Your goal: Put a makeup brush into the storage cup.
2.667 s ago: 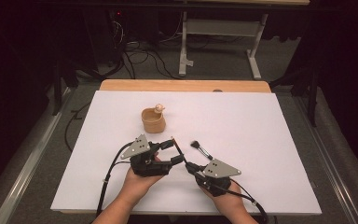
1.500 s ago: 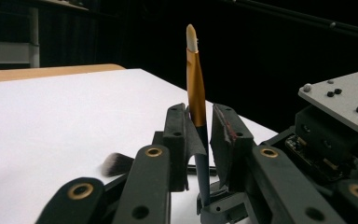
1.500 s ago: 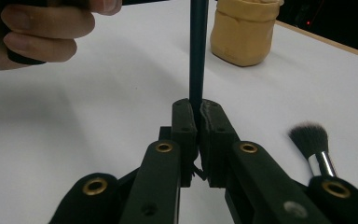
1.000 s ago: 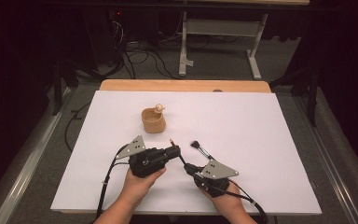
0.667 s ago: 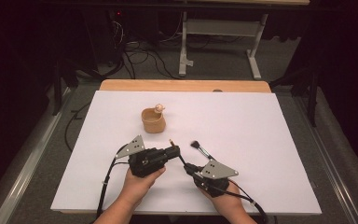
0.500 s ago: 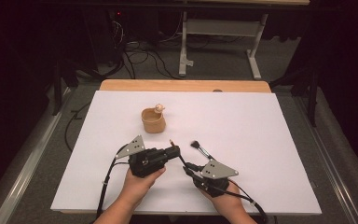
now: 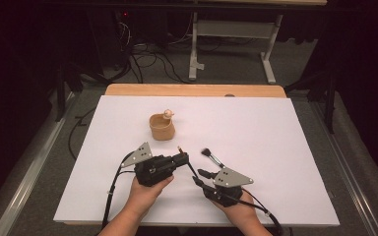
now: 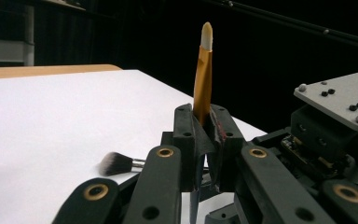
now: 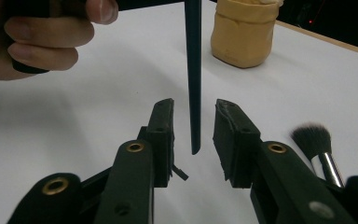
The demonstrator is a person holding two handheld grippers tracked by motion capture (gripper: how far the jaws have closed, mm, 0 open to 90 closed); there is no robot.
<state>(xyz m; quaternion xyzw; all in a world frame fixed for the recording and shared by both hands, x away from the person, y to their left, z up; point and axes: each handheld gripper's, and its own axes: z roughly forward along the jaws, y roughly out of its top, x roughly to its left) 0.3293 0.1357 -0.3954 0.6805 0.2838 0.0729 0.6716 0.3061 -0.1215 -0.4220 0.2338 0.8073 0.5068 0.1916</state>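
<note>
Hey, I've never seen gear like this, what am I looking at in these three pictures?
A person works at a white table with two handheld grabbing tools. One picture looks down from above; the other two come from cameras riding on each tool. The left gripper is clamped on a slim makeup brush with an orange ferrule and dark handle. The right gripper has just been opening; that handle's end hangs between its fingers, untouched. A second brush with dark bristles lies on the table, and a tan cup stands farther back.
</note>
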